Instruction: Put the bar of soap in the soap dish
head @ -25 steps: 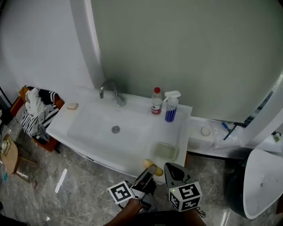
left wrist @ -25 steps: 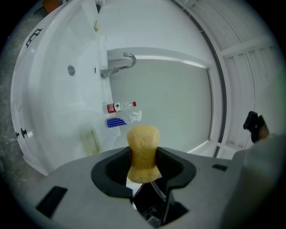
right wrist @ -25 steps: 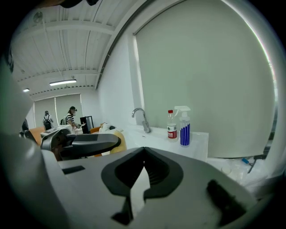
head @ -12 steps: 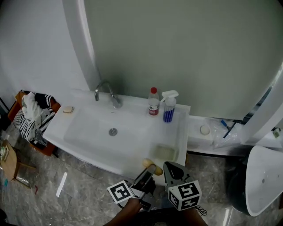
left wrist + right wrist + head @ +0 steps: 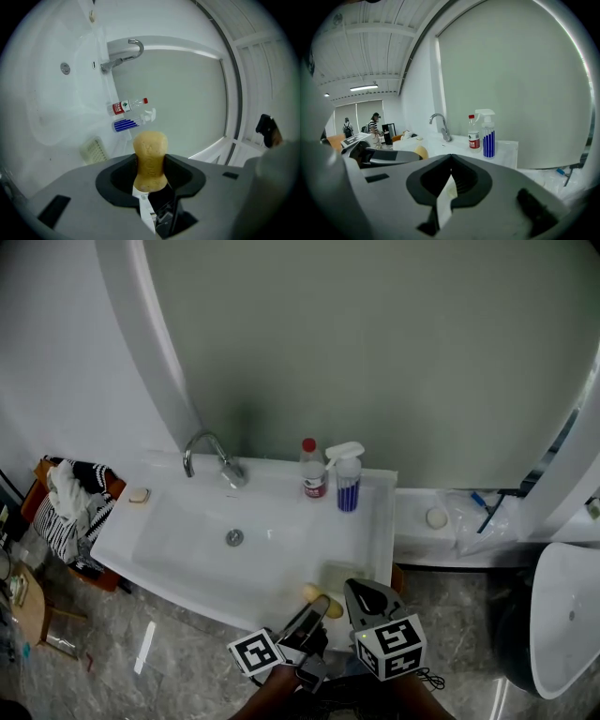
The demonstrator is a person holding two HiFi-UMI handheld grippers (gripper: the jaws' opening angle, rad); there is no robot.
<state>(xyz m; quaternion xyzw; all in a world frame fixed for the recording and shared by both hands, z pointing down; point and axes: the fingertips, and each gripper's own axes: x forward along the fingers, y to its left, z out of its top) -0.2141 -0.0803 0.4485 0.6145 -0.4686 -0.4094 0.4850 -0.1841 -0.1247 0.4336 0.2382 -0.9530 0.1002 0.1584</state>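
While the left gripper [image 5: 323, 602] has its jaws clamped on the soap [image 5: 150, 157], the step in hand looks to be the carry to the dish [image 5: 95, 150]. The yellowish bar is pinched near one end and sticks out past the jaw tips. It is held in the air at the near edge of the basin [image 5: 187, 531], not yet over the dish. The dish, a pale ribbed tray, sits empty on the basin's right-hand ledge, just ahead of the grippers in the head view. It is nearer than the spray bottle [image 5: 347, 482] and the red-capped bottle [image 5: 311, 472] by the wall. The right gripper [image 5: 451, 158] is just beside the left, its jaws together on nothing, and seems to have no part in this step. The next move, as I judge it, is to take the soap forward until it is over the dish and lower it onto the ribs. Only then should the jaws part and the gripper draw back. The left gripper appears rolled onto its side, so one jaw may lie under the bar, and a low release would keep the soap from sliding off the tray.
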